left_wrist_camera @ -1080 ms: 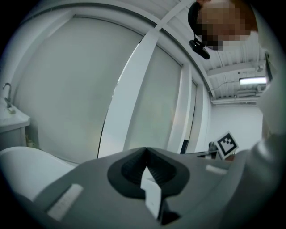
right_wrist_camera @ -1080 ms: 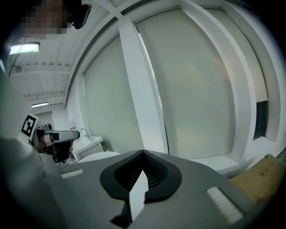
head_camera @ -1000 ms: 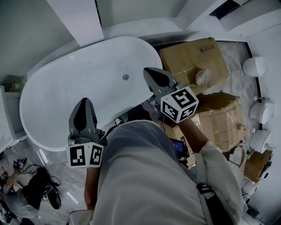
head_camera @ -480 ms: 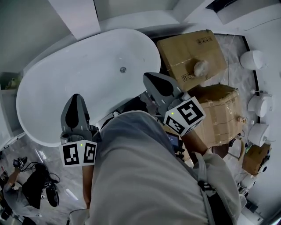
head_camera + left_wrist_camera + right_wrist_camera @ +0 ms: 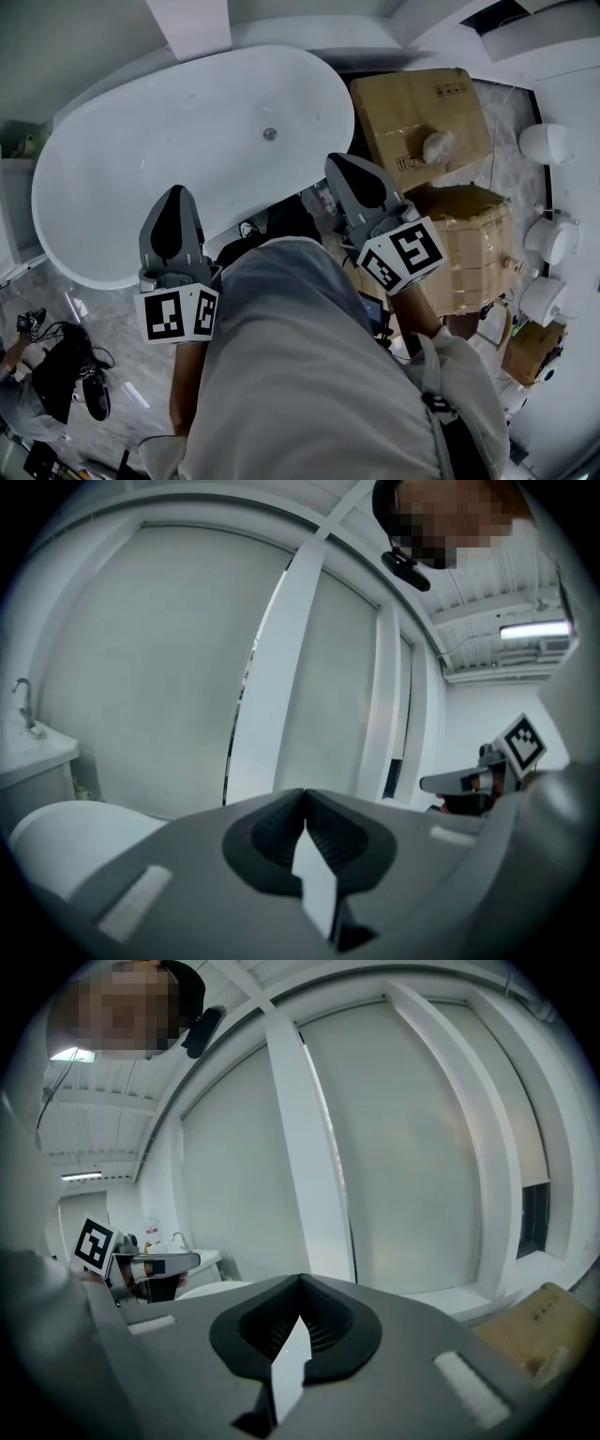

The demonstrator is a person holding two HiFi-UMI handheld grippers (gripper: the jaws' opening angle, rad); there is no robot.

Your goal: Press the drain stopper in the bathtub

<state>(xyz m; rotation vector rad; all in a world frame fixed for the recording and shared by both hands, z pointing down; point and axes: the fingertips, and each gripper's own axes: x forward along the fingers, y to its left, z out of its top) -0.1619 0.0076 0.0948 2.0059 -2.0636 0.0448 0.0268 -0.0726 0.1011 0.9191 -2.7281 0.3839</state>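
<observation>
A white oval bathtub [image 5: 159,112] fills the upper left of the head view. The small round drain stopper [image 5: 270,134] sits on the tub floor, towards its right end. Both tongs are held well short of the stopper. The left gripper [image 5: 175,192] hangs over the tub's near rim with its jaws pressed together, holding nothing. The right gripper [image 5: 339,159] is also closed and empty, and sits just off the tub's right end, above a dark gap. To the right stand two cardboard boxes [image 5: 417,112], taped, one behind the other. White round fixtures [image 5: 547,142] line the far right. The person's grey top [image 5: 300,375] fills the foreground.
</observation>
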